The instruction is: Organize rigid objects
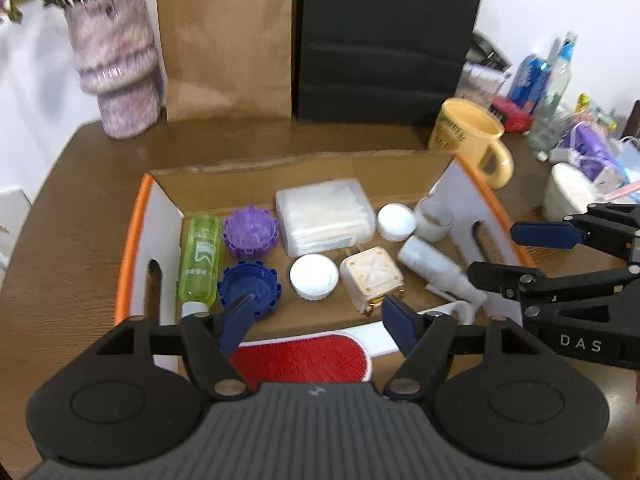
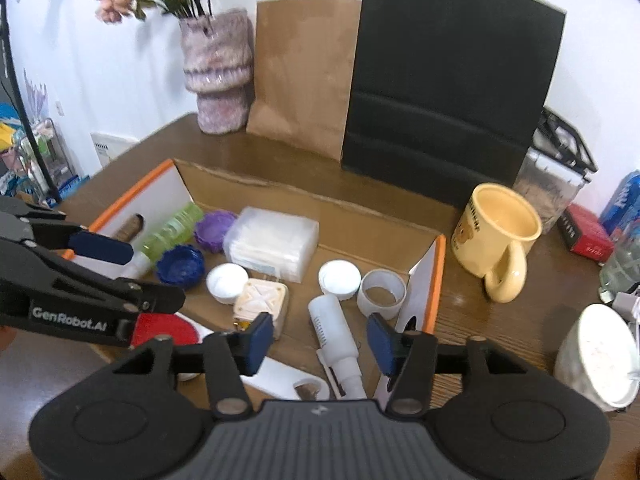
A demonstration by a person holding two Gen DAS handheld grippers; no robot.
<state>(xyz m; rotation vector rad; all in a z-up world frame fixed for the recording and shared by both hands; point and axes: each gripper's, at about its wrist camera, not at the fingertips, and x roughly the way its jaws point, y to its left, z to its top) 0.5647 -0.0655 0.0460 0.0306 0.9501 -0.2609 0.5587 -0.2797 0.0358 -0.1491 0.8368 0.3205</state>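
A cardboard box with orange-edged flaps [image 1: 132, 240] [image 2: 434, 276] holds a green bottle [image 1: 199, 264] [image 2: 172, 228], a purple cap [image 1: 250, 231], a blue cap [image 1: 250, 286] [image 2: 180, 266], a clear case [image 1: 326, 214] [image 2: 272, 242], white lids [image 1: 314, 276] [image 2: 339, 276], a cream charger [image 1: 372, 276] [image 2: 260, 300], a white bottle [image 1: 434, 266] [image 2: 336, 336] and a red brush [image 1: 304, 358]. My left gripper [image 1: 318, 320] is open above the brush at the box's near edge. My right gripper [image 2: 320, 340] is open over the white bottle; it shows at the right in the left wrist view [image 1: 492, 256].
A yellow mug [image 1: 474, 136] [image 2: 498, 236] stands right of the box. A flower vase [image 1: 114, 60], a brown paper bag [image 1: 226, 36] and a black bag [image 1: 384, 40] stand behind it. Bottles and clutter [image 1: 560, 88] and a white round object [image 2: 598, 356] lie at the right.
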